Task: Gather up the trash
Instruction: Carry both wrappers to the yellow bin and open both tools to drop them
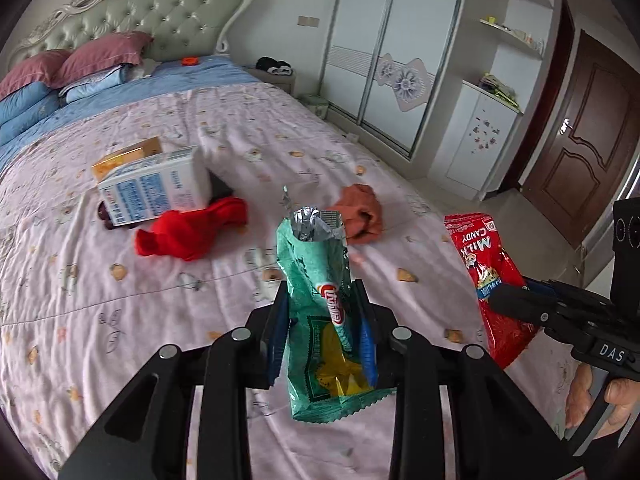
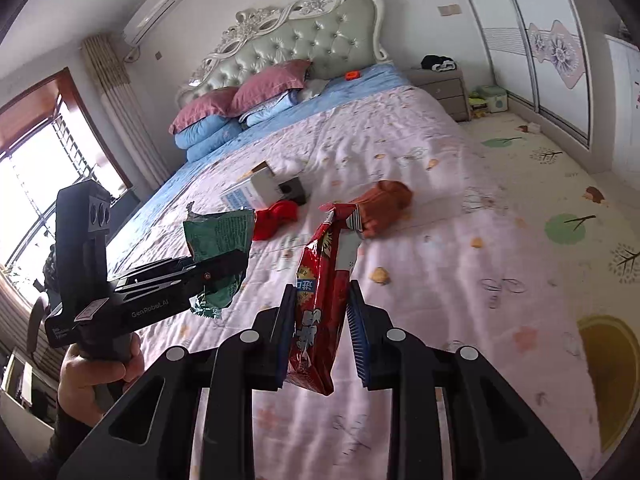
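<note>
As the left wrist view shows it, the left gripper is pinched on a green snack bag, which stands upright between the blue pads with its torn foil mouth at 12 o'clock, clear of the bed. At 3 o'clock the right gripper clamps a red candy bag above the mattress edge, a hand on its handle. Left lying on the quilt are a white carton at 10 o'clock, a red cloth just beside it, and a brown cloth at 1 o'clock, near the green bag's mouth.

Seen from the right wrist, the right gripper is pressed on the red candy bag at mid-length, the bag folded narrow between the pads. At 9 o'clock the left gripper holds the green snack bag, crumpled and sagging below the fingers; a hand grips its handle.

Judgement: both bags appear empty or nearly so, hence very light, limp film with a slick surface. Such film will fold and may slide out of a loose pinch; a hold across the doubled body, as now, looks sounder than one at the torn edge. The carton looks stiffer and wider, best taken across a narrow side. No bin is visible in either view.
</note>
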`<state>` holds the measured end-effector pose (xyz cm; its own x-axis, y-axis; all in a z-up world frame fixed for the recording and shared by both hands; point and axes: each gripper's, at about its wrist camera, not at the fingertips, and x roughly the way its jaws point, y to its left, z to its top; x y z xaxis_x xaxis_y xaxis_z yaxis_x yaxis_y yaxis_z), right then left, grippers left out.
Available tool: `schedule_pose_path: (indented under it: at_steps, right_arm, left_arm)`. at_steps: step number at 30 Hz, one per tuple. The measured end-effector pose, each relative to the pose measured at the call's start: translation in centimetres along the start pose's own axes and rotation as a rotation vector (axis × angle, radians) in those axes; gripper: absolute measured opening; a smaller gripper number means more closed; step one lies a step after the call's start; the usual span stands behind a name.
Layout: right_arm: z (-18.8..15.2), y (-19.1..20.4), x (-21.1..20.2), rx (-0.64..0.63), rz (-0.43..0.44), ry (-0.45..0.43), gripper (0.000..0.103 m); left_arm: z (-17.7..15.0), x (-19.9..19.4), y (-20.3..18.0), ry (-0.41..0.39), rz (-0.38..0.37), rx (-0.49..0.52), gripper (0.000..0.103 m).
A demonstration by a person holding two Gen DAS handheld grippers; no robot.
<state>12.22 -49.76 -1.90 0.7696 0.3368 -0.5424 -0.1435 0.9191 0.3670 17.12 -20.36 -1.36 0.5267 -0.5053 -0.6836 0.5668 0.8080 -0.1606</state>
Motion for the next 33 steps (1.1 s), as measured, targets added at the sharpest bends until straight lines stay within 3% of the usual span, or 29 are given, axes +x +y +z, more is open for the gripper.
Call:
schedule_pose_path:
  at_steps: [16,26,33]
  right_arm:
    - [-4.0,-18.6,-12.0,0.236,-0.236,-0.121,0.025]
    - [-7.6,-27.1,-16.0,0.37,-0.35,-0.13,0.025]
    - [-9.6,-30.9,-16.4,0.438,-0.364,-0.113,0.026]
  left_arm:
    - [1.7,11.4,-21.4,0.155,-0.231,0.227,0.031]
    - [2.1,18.0,-30.7,0.264,-0.334,0.313,0.031]
    - [1.5,22.1,-35.0,0.363,-0.386,0.328,0.031]
